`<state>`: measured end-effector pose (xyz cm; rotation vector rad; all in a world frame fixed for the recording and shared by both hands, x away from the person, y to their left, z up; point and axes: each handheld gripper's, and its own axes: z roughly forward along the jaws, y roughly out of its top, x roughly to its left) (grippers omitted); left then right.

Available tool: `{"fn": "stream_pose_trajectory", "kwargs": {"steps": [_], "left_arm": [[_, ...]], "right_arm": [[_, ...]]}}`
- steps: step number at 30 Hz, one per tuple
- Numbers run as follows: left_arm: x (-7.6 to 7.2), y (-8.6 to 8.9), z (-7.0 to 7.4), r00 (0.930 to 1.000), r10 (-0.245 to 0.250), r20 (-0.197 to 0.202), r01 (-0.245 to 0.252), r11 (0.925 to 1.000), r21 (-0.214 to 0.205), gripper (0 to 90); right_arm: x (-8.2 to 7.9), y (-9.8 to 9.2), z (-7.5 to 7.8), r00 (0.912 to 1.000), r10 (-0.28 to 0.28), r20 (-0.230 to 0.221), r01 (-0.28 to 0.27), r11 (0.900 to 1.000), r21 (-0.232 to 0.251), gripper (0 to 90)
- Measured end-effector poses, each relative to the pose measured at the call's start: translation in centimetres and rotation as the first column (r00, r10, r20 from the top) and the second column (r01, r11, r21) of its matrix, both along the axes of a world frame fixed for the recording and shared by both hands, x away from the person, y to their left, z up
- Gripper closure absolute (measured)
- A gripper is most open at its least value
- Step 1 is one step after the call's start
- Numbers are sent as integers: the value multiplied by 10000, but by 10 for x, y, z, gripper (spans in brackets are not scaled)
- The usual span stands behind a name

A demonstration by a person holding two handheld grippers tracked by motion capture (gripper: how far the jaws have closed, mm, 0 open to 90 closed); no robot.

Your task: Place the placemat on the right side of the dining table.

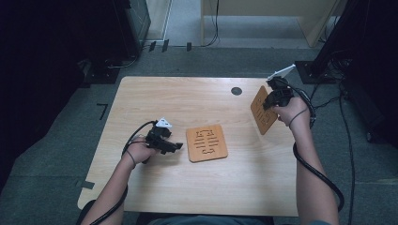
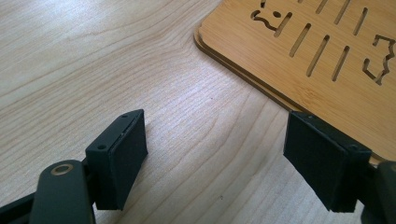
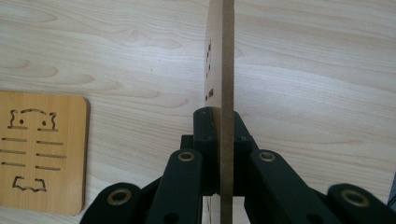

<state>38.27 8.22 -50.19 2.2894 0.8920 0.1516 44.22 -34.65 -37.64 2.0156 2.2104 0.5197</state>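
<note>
A square bamboo board (image 1: 206,143) with cut-out slots lies flat near the middle of the wooden table (image 1: 141,187). My left gripper (image 1: 174,146) rests just left of it, open, with bare tabletop between the pads; in the left gripper view the flat board (image 2: 303,51) shows stacked edges at its corner, and the right pad (image 2: 322,161) overlaps its near edge. My right gripper (image 1: 268,104) is shut on a second bamboo board (image 1: 263,110), held up on edge above the table's right side. Seen along the jaws, this held board (image 3: 224,60) stands edge-on between the pads.
A round cable hole (image 1: 236,91) sits in the table near its far edge. Black stands and cables (image 1: 328,101) crowd the floor at the right. In the right gripper view the flat board (image 3: 42,149) lies at the left.
</note>
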Motion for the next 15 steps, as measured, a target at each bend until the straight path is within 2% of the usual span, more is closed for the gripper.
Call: {"fn": "stream_pose_trajectory", "kwargs": {"steps": [9,11,12,15], "left_arm": [[0,0,0,10000,-22,-2,22,10000,-14,203],[0,0,0,10000,-18,-3,18,10000,-17,203],[0,0,0,10000,-13,-2,13,10000,-28,203],[0,0,0,10000,-10,-3,10,10000,-26,203]], "right_arm": [[2,-10,-6,9993,-330,-188,329,9995,-24,874],[2,-10,-6,9989,-405,-221,403,9992,-78,874],[2,-13,-8,9980,-588,-236,580,9978,-324,874],[3,-16,-10,9967,-764,-285,753,9964,-385,874]]}}
